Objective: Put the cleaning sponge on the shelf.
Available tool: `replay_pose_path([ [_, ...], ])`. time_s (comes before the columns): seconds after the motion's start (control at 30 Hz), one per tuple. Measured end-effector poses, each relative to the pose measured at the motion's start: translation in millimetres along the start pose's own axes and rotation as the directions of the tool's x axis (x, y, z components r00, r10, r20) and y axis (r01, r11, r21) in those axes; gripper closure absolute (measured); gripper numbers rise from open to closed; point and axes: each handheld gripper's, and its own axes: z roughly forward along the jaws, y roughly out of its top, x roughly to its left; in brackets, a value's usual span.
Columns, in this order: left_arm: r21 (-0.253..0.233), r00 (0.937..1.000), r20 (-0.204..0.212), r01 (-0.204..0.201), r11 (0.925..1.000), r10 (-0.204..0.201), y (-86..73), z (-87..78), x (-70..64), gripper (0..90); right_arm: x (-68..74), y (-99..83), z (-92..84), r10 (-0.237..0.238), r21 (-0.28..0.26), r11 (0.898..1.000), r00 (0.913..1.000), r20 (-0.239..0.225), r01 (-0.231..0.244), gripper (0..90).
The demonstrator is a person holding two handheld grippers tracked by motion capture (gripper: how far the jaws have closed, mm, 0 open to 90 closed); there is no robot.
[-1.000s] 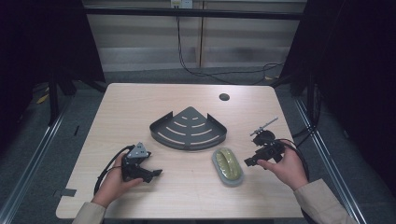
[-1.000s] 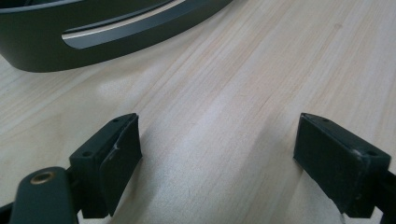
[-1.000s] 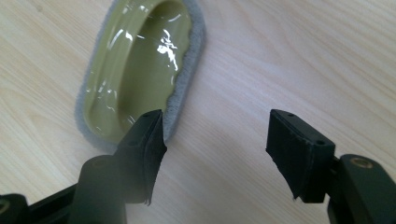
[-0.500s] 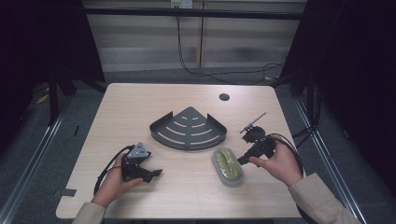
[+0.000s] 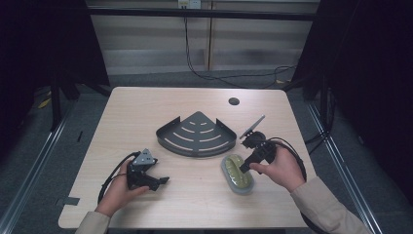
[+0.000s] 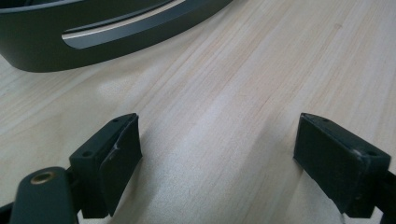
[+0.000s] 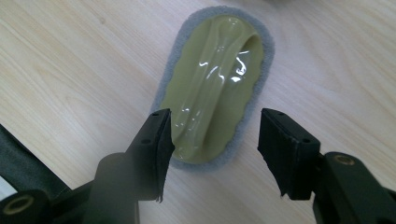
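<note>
Pale wood-grain tabletop [image 5: 146, 112] carries a dark grey metal quarter-round corner shelf with curved slots [image 5: 197, 135] near its centre. Just in front of the shelf's right end lies an oval scrubbing pad with a glossy olive-green plastic grip on a grey felt base [image 5: 237, 172], long axis running roughly fore and aft. A small round dark hole [image 5: 234, 101] sits in the tabletop toward the far edge.

Left tongs [image 5: 158, 181]: held in the person's left hand [image 5: 119, 187] at the near left of the tabletop, well apart from the shelf and pad. In the left gripper view the left tongs [image 6: 217, 161] are spread wide with bare wood between the jaws; the shelf's front wall [image 6: 107, 32] crosses the top of that view, apart from the jaws.

Right tongs [image 5: 242, 169]: held in the person's right hand [image 5: 280, 168], cable looping to the right. In the right gripper view the right tongs [image 7: 215, 140] are spread, hanging over the near end of the scrubbing pad [image 7: 212, 88]. One jaw overlaps the pad's edge in that view; the other stands beside the pad over bare wood. Whether either jaw touches the pad cannot be told. Nothing is pinched by either pair
</note>
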Motion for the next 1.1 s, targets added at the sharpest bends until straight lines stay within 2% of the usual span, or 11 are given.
replay_pose_path([
  [0.3,0.0,1.0,0.0,0.0,1.0,0.0,0.0,0.0,0.0,14.2,8.0,10.1,13.5,0.01,0.021,1.0,0.9997,0.021,-0.011,49.0],
  [0.4,0.0,1.0,0.0,0.0,1.0,0.0,0.0,0.0,0.0,14.2,9.3,13.9,18.1,0.014,0.011,1.0,0.9998,0.011,-0.014,50.4],
  [0.6,0.0,1.0,0.0,0.0,1.0,0.0,0.0,0.0,0.0,14.2,14.7,20.6,27.0,-0.001,0.03,1.0,0.9988,0.05,0.0,51.9],
  [0.77,0.0,1.0,0.0,0.001,1.0,-0.001,0.0,0.0,-0.1,14.2,14.4,20.9,35.7,0.008,0.043,0.999,0.9976,0.069,-0.011,62.7],
  [0.87,0.0,1.0,0.0,0.001,1.0,-0.001,0.0,0.0,-0.1,14.2,12.3,20.8,35.0,0.018,0.037,0.999,0.9972,0.072,-0.021,71.0],
  [1.1,-0.001,1.0,0.0,0.001,1.0,-0.001,0.0,0.0,-0.1,14.3,7.2,21.3,26.1,0.015,0.029,0.999,0.9973,0.072,-0.017,71.8],
])
